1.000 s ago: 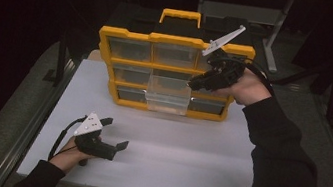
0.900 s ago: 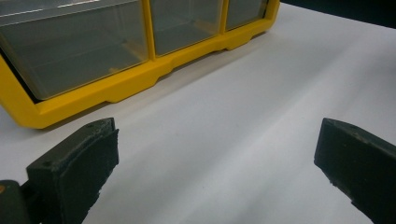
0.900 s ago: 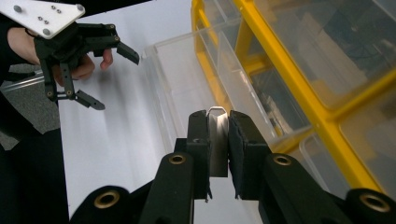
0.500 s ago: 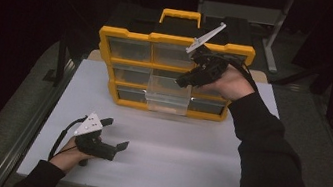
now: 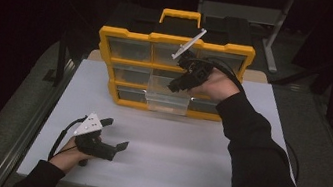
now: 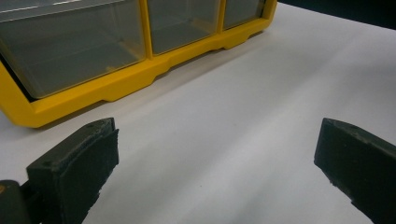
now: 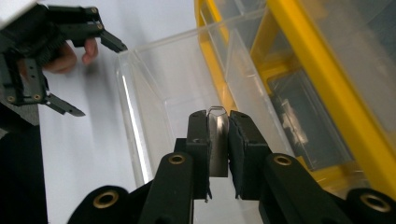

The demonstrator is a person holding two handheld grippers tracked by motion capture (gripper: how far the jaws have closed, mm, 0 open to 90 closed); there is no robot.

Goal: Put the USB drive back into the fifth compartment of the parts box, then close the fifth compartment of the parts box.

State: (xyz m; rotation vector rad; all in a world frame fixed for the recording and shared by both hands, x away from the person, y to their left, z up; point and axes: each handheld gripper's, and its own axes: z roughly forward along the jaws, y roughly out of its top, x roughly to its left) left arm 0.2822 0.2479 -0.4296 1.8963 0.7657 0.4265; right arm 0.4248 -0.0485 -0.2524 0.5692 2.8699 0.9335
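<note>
A yellow organiser [image 5: 177, 44] with clear drawers [image 5: 167, 101] stands on a white table [image 5: 169, 160]; black tongs [image 7: 218, 133] hold a silvery metal piece [image 7: 217, 140].

A white table [image 5: 168, 164] filled the middle and lower part of the high view. On it, toward the upper centre, stood a yellow drawer organizer [image 5: 127, 103] with 1 clear drawer [image 5: 167, 102] pulled out over the tabletop.

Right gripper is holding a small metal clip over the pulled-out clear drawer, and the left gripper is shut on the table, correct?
Not quite: the left gripper is open, its jaws wide apart over the white table, as the left gripper view shows. The right gripper does hold the metal clip over the clear drawer.
</note>
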